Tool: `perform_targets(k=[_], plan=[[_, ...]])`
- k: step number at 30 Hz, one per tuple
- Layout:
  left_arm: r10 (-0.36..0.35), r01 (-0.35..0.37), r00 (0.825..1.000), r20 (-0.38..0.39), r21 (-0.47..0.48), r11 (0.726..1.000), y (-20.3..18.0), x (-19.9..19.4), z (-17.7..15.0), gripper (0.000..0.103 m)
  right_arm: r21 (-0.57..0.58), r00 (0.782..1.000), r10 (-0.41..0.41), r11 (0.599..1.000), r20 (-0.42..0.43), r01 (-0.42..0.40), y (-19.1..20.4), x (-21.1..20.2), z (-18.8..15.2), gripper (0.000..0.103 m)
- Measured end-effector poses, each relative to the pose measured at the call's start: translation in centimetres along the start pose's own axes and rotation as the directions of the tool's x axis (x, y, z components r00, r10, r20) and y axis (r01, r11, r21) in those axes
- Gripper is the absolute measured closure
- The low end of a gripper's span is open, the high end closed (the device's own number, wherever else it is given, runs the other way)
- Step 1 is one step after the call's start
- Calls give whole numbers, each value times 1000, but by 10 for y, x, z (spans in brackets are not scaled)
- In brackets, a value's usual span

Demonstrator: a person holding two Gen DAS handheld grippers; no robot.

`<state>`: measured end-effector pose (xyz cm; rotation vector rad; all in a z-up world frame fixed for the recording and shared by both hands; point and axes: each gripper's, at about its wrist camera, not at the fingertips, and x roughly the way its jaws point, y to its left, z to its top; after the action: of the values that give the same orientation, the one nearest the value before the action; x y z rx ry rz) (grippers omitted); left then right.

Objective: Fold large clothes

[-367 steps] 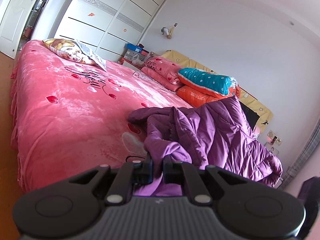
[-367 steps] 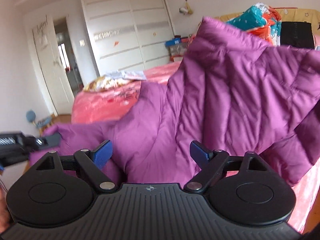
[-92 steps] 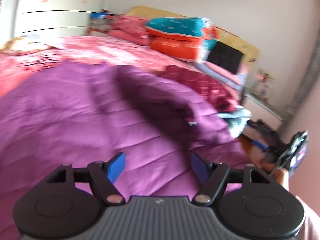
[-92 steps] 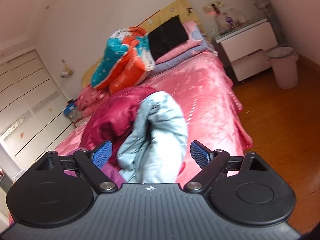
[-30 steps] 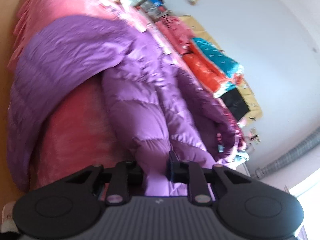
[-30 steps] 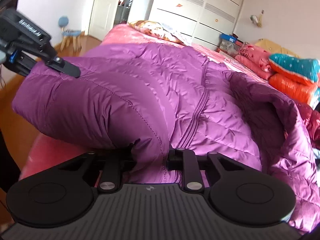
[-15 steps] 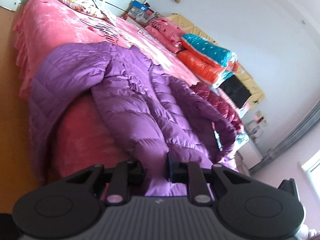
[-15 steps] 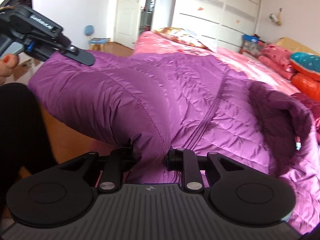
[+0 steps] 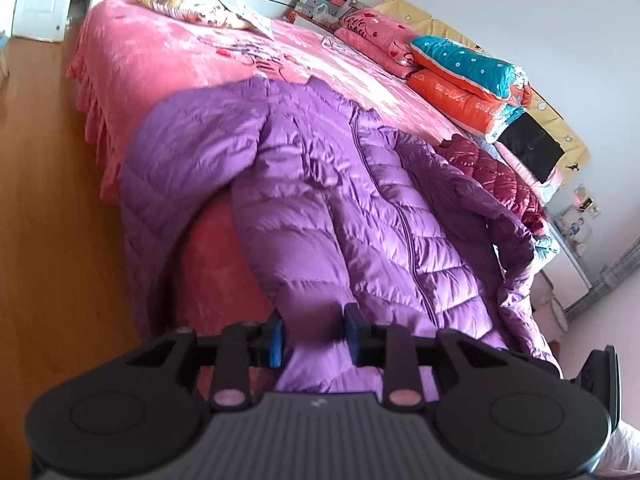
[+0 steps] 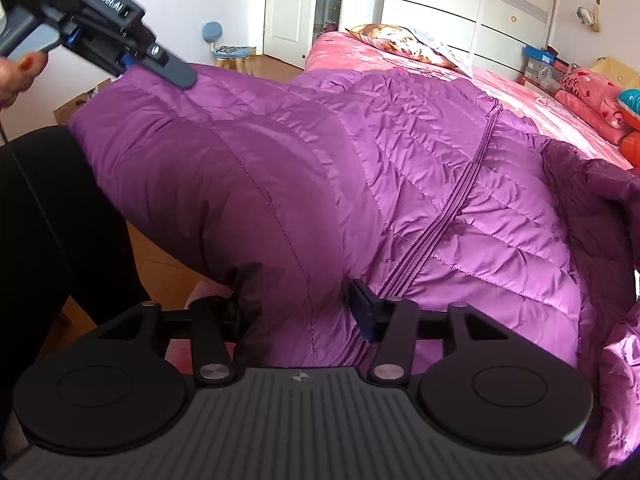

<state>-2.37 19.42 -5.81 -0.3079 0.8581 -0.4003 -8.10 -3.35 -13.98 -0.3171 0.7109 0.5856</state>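
Straddling a bulge of the purple coat (image 10: pixel 400 184), the right gripper (image 10: pixel 298 314) has its jaws standing well apart; they have just been opening, the padding lies between them, and the pads do not look pressed into it. In the left wrist view the left gripper (image 9: pixel 314 338) has also just been opening: its blue pads (image 9: pixel 276 340) sit a little way apart with a fold of the coat between them, and whether they still pinch the cloth cannot be told.

Seen from the right wrist, that left gripper (image 10: pixel 160 60) is held in the person's hand (image 10: pixel 16 76) at the coat's near left corner, one finger lying on the quilted fabric. A dark trouser leg (image 10: pixel 52 216) stands beside the bed.

The coat (image 9: pixel 340 208) lies front up across the near corner of the pink bed (image 9: pixel 160 56), zip closed down the middle, one sleeve (image 9: pixel 160 184) hanging over the bed's edge toward the wooden floor (image 9: pixel 44 200). Its hood end is toward the right, touching a dark red jacket (image 9: pixel 496 172).

Further back, folded quilts (image 9: pixel 464 76) are stacked by the headboard, a printed pillow (image 9: pixel 188 6) lies at the far corner, and white wardrobes (image 10: pixel 472 4) line the wall.
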Motion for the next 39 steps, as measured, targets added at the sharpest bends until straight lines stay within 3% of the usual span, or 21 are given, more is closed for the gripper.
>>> perform_targets(k=[4,9,18,22,27,34,39], plan=[[56,-57,998,32,36,998,-10,-13,5,61,25,1000,4,1000,31,-4,7,-22,-2,16],[58,-67,993,103,85,994,-36,-28,18,54,70,995,22,997,98,-29,-7,-32,0,4],[9,-42,984,179,180,983,-105,-28,31,43,191,983,-4,981,182,-31,-36,-42,-5,3],[-14,-34,981,195,241,970,-137,-18,32,35,301,974,-21,952,228,-50,-59,-50,-12,2],[-16,-33,985,172,275,961,-159,5,32,33,493,957,-70,866,282,-81,-99,-56,-27,0],[39,-64,994,98,271,960,-168,49,23,31,765,935,-181,631,306,-128,-161,-53,-63,0],[62,-70,997,38,263,962,-171,82,16,31,832,920,-229,533,318,-155,-187,-34,-70,0]])
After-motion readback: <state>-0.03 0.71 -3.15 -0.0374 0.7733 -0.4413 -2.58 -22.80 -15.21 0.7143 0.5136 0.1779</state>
